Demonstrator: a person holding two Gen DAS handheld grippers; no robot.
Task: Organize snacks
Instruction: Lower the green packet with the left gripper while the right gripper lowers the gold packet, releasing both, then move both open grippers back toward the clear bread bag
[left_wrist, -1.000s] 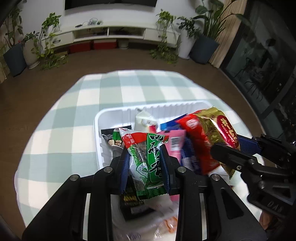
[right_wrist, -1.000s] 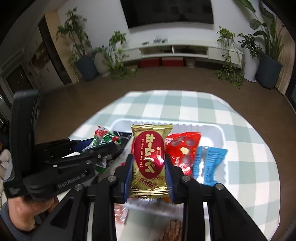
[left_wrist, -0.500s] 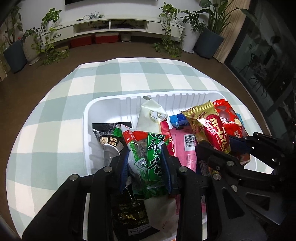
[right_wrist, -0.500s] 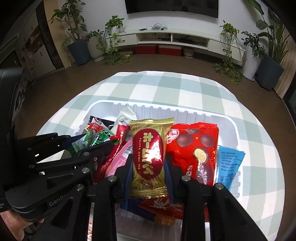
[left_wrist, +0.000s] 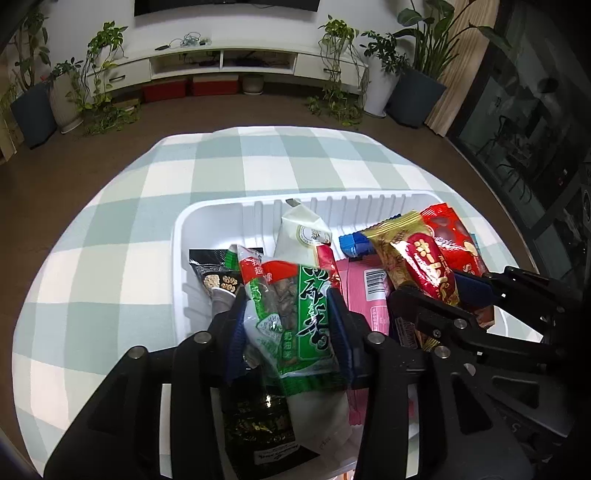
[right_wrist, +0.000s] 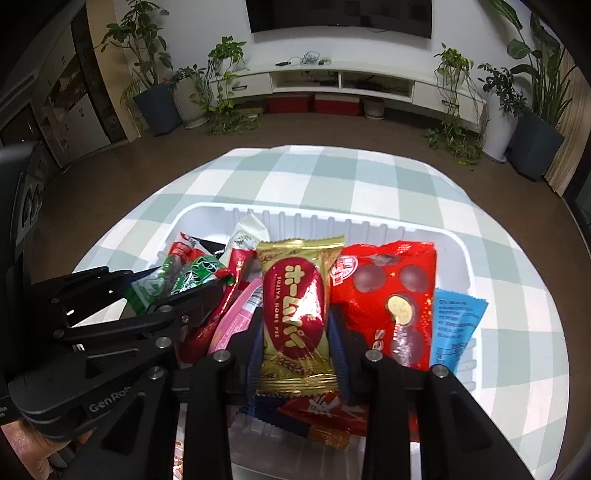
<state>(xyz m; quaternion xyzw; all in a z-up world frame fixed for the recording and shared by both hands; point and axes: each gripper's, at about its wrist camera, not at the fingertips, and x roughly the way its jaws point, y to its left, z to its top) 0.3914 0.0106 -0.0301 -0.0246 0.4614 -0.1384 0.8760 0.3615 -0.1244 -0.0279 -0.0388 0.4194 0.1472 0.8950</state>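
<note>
I've got the green-and-white crinkly plastic snack packet (left_wrist: 291, 314) between the left gripper (left_wrist: 288, 325) pads, jaws just been opening w/ it low in the white ribbed plastic tray (left_wrist: 221, 210). Right gripper (right_wrist: 295, 332), at 3 o'clock, likewise easing off the gold-and-red foil pie packet (right_wrist: 295, 306). I'd open fully, then lift straight out so neither packet snags.

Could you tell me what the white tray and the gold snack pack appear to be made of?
White tray: apparently thin moulded plastic, matte to semi-gloss; its walls are ribbed. Gold snack pack: glossy metallised film, by the look; bright glints, crinkles and crimped ends.
</note>
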